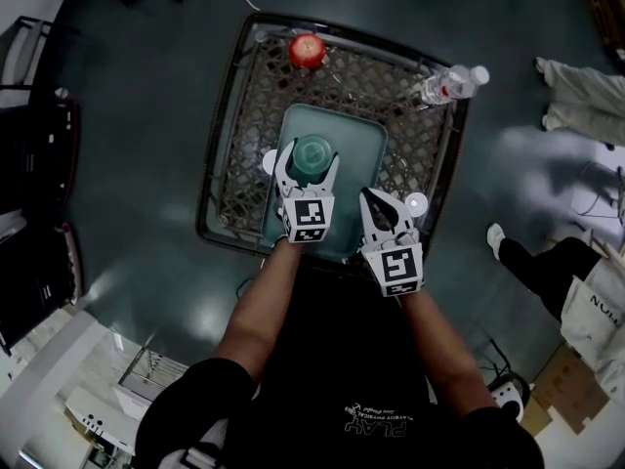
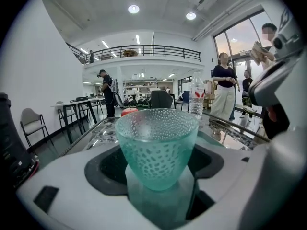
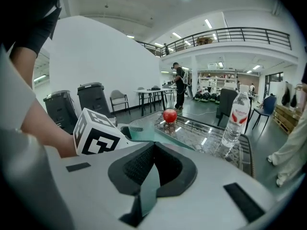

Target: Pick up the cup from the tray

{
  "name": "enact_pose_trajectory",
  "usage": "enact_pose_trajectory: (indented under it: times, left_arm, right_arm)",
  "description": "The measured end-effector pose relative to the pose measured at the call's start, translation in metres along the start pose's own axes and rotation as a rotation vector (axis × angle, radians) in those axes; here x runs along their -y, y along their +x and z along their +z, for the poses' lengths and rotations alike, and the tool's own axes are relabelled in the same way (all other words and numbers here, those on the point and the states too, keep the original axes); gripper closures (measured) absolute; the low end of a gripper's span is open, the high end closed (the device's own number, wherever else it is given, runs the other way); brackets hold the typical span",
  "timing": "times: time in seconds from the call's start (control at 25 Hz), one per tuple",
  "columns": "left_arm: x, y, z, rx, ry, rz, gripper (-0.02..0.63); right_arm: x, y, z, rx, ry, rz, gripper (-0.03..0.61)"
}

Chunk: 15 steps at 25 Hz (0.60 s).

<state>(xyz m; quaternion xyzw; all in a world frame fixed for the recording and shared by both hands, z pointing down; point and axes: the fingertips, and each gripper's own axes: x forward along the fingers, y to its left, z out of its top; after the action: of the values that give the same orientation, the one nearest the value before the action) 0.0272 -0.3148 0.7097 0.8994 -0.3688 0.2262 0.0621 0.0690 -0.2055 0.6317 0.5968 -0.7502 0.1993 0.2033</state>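
Head view: a table (image 1: 252, 115) with a woven pattern carries a teal tray (image 1: 363, 143) in its middle; the cup (image 1: 313, 154) stands upright on the far part of this tray; the left gripper (image 1: 311, 157) has one jaw at each side of the cup. The right gripper (image 1: 388, 208) is just to the right and nearer, over the near right edge of the tray. A red apple (image 1: 307, 50) lies at the far edge of the table; a water bottle (image 1: 447, 84) lies at the far right corner.

Left gripper view: the left gripper (image 2: 160, 190) has its jaws apart; the green dotted cup (image 2: 157, 147) fills the gap between them; I cannot tell if the pads press on it. The tray (image 2: 158, 209) shows under it; the apple (image 2: 128, 111) and the bottle (image 2: 196, 97) are behind.

Right gripper view: the right gripper (image 3: 152, 176) has its jaws nearly together with only a thin slit; nothing is between them. The tray (image 3: 144, 132), apple (image 3: 169, 115) and bottle (image 3: 235, 116) lie ahead.
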Motion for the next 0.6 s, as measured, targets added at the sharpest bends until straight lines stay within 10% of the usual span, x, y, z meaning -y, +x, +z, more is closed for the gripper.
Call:
enact_pose_trajectory:
  times: [0.6]
  left_arm:
    - [0.005,-0.057,0.042,0.057,0.031,0.039,0.242]
  right_arm:
    - [-0.006,-0.052,0.023,0.161,-0.043,-0.016,0.571]
